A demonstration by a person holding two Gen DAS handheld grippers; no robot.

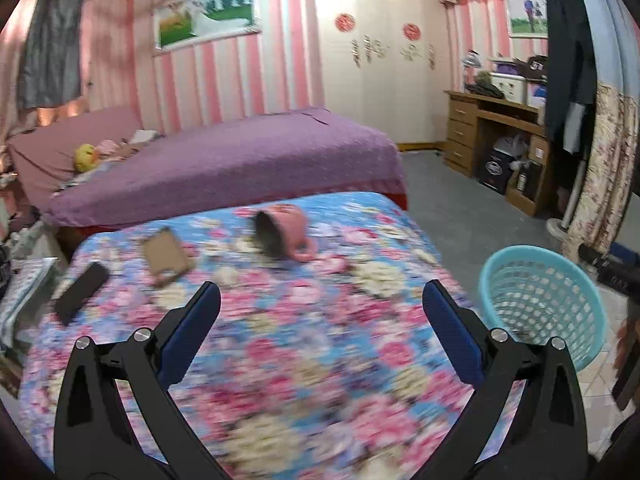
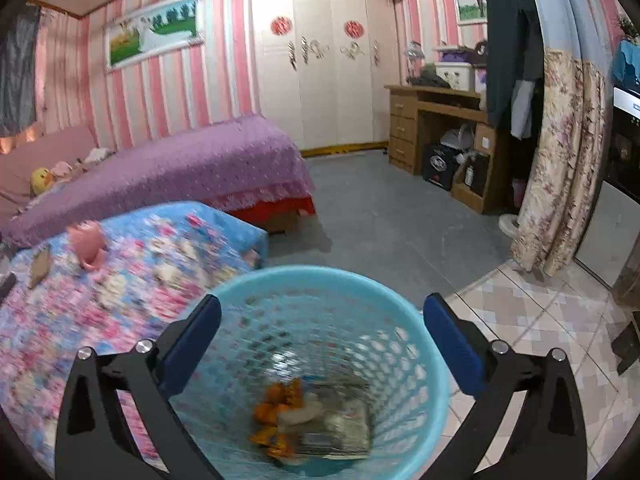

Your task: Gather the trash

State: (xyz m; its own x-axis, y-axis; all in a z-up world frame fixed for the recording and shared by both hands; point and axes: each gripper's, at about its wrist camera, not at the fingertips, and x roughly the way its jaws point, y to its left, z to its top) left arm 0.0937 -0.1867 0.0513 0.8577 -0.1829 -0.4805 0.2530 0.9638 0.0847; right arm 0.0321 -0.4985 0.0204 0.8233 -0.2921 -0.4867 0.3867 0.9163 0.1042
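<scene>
Trash lies in blue basket; both grippers' jaws wide, empty.

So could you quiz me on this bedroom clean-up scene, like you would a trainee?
1. True or false: the right gripper is holding something.
2. Where does the blue basket stand: A) on the purple bed, B) on the floor beside the flowered bed, C) on the desk?
3. How does the pink cup lie on the flowered cover?

Key: 1. False; both it and the left gripper are open and empty. 2. B. 3. Tipped on its side.
</scene>
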